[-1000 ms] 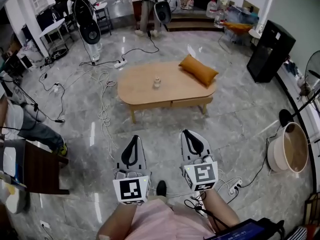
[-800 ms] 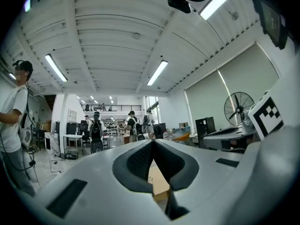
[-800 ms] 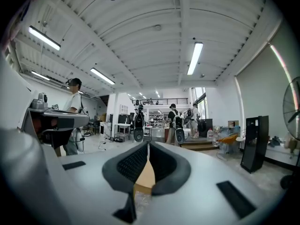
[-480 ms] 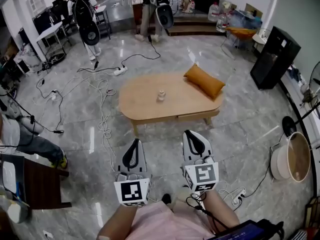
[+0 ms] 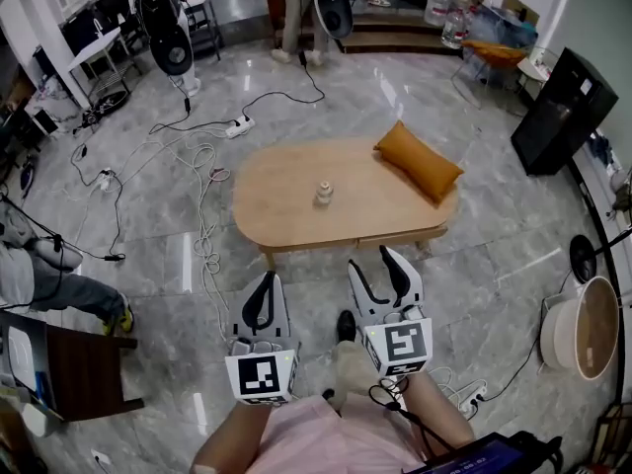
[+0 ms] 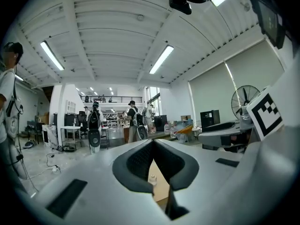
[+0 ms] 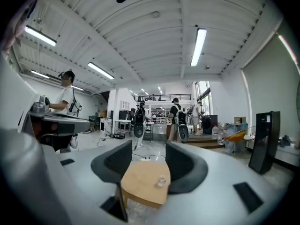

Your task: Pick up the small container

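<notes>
The small container [image 5: 324, 195], a pale little jar with a knob lid, stands near the middle of an oval wooden coffee table [image 5: 286, 215]. Both grippers hover over the floor in front of the table, well short of it. My left gripper [image 5: 262, 288] is shut with its tips touching and nothing held. My right gripper [image 5: 373, 263] is open and empty. In the left gripper view the container [image 6: 152, 177] shows through the slit behind the touching tips [image 6: 153, 141]. In the right gripper view the container [image 7: 162, 180] stands on the table [image 7: 140, 179] between the parted jaws of the gripper [image 7: 149, 150].
An orange cushion [image 5: 418, 161] lies on the table's right end. Cables [image 5: 202, 220] and a power strip [image 5: 240, 124] trail over the floor to the left. A seated person [image 5: 44, 270] and a dark chair [image 5: 79, 363] are at left. A black speaker [image 5: 565, 110] and a round tub [image 5: 576, 326] are at right.
The person has stepped toward the table, which now lies nearer and lower in the head view. The right gripper's jaws have opened; the left gripper stays shut.
</notes>
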Demonstrator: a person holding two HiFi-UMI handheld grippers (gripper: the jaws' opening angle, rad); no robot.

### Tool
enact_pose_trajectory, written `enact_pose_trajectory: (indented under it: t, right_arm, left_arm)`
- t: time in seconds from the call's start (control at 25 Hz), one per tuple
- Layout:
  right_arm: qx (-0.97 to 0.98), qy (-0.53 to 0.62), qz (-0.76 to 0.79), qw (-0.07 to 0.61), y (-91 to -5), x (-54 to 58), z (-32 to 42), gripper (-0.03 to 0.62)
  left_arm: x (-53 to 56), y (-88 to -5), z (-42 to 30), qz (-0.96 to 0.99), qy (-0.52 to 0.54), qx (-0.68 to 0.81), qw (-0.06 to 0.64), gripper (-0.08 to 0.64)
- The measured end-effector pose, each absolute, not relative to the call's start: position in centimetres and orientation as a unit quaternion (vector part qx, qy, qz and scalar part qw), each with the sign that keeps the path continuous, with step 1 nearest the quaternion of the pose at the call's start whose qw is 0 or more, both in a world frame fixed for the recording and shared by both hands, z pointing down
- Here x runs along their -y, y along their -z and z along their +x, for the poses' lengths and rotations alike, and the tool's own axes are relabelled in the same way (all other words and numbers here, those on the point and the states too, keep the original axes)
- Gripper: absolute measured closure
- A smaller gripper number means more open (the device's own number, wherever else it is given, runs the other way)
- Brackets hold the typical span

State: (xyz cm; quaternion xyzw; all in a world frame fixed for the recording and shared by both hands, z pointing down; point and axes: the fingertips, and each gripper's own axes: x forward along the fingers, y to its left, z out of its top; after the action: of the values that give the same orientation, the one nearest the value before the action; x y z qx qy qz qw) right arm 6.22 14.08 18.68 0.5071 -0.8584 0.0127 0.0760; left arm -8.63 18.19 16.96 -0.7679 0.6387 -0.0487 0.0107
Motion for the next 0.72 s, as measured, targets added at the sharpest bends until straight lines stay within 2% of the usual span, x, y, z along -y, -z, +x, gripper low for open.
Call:
enact_pose_trajectory:
  t: [0.4, 0.72]
  right_arm:
    - [0.867, -0.019, 0.491, 0.082, -19.6, 1.9, 7.2, 0.373]
    - [0.880, -0.013, 0.469, 0.076, -19.8, 9.6, 6.0, 0.373]
  left_arm:
    - [-3.1, -17.6, -7.3, -0.755, 0.069, -0.652, 0.007, 0.546]
    - [3.7, -17.5, -8.3, -0.741, 0.073, -0.668, 0.014, 0.546]
